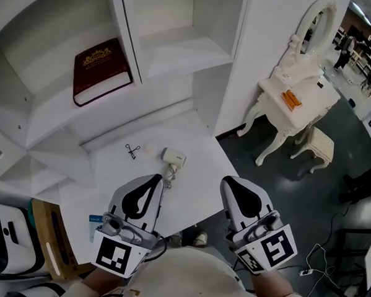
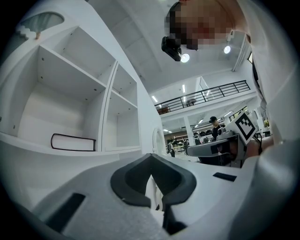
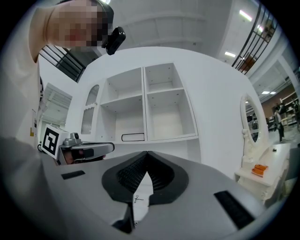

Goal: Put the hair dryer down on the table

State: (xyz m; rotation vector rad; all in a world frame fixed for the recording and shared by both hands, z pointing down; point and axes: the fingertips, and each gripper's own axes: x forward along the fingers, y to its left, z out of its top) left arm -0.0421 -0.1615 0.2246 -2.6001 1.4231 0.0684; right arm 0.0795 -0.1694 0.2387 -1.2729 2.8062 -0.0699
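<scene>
My left gripper [image 1: 154, 179] has its jaws pressed together with nothing between them, and its own view shows the dark pads meeting at the tip. My right gripper [image 1: 228, 181] looks the same: jaws drawn together at the tip and holding nothing. Both hang low over the near edge of the white worktop [image 1: 199, 176], side by side and apart from each other. The hair dryer [image 1: 172, 157] lies on the worktop just ahead of them, closer to my left gripper, and neither gripper touches its body. Its cord [image 1: 169, 172] trails back toward my left gripper's tip. A small black clip-like thing [image 1: 132, 151] lies to its left, with a small pale round thing [image 1: 149, 149] between the two. A dark red book [image 1: 101, 69] lies on the shelf above, and a white dressing table [image 1: 296, 110] stands off to the right.
</scene>
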